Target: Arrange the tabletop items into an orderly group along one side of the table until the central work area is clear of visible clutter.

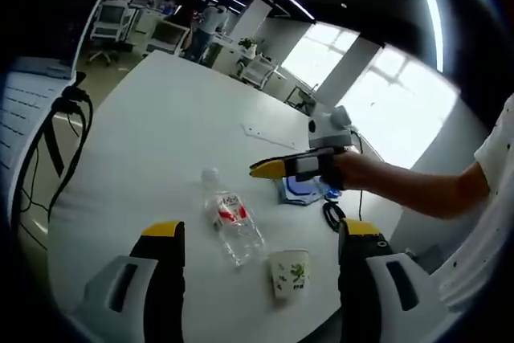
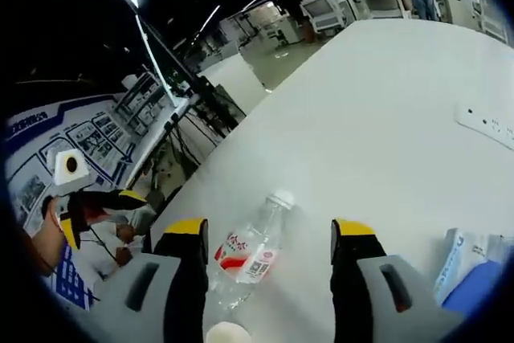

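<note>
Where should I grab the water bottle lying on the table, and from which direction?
Grip the water bottle across its middle at the red label, coming down from above. It lies flat on the white table between the open right gripper tips, cap pointing away, so the jaws would straddle its round body.

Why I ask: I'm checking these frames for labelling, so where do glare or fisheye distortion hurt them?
Left gripper view: the windows blow out white and wash out that corner; the table edge bows. Right gripper view: ceiling light strips streak and curve, the plastic bottle stays readable, and the paper cup is cut off at the bottom.
</note>
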Available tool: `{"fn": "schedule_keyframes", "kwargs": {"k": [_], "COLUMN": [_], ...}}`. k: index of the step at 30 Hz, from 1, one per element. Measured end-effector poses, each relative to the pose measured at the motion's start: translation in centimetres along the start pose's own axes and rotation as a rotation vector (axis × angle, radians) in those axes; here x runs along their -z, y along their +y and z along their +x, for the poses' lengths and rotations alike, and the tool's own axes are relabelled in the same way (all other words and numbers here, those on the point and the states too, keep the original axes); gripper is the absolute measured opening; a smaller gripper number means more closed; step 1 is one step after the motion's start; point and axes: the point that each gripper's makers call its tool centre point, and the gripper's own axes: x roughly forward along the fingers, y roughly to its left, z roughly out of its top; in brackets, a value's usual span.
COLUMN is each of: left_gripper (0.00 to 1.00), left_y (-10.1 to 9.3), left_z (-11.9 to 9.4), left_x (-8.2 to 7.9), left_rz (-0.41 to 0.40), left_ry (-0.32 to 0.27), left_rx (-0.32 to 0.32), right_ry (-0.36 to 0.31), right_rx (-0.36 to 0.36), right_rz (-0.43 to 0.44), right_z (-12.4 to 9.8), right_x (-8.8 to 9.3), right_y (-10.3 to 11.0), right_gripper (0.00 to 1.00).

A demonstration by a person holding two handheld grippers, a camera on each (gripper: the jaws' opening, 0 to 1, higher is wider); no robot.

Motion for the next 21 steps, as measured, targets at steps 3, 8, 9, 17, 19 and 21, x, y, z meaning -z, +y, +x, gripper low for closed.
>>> {"fn": "schedule_keyframes", "kwargs": {"k": [3, 8, 9, 17, 19, 21], "left_gripper": [0.80, 0.80, 0.80, 0.80, 0.80, 0.80], "left_y": [0.1, 0.3, 0.3, 0.4, 0.4, 0.4], "left_z": [0.1, 0.2, 0.2, 0.8, 1.0, 1.3], "left_x": [0.1, 0.3, 0.4, 0.6, 0.6, 0.6], "left_rz": [-0.006, -0.012, -0.011, -0.023, -0.031, -0.034], "left_ry": [-0.001, -0.004, -0.006, -0.017, -0.020, -0.022], "left_rx": [0.007, 0.009, 0.011, 0.028, 0.030, 0.036], "right_ry": [-0.001, -0.001, -0.002, -0.002, 0.002, 0.010], "right_rx": [-0.017, -0.045, -0.060, -0.112, -0.126, -0.135], "right_rz": [0.029, 0.092, 0.118, 0.218, 0.234, 0.251], "right_z": [0.8, 1.9, 2.4, 3.9, 4.3, 4.6], "right_x": [0.0, 0.0, 0.1, 0.3, 0.5, 0.6], "right_y": [-0.2, -0.5, -0.5, -0.6, -0.5, -0.5], "right_gripper": [0.60, 0.55, 0.55, 0.49, 0.50, 0.49]}}
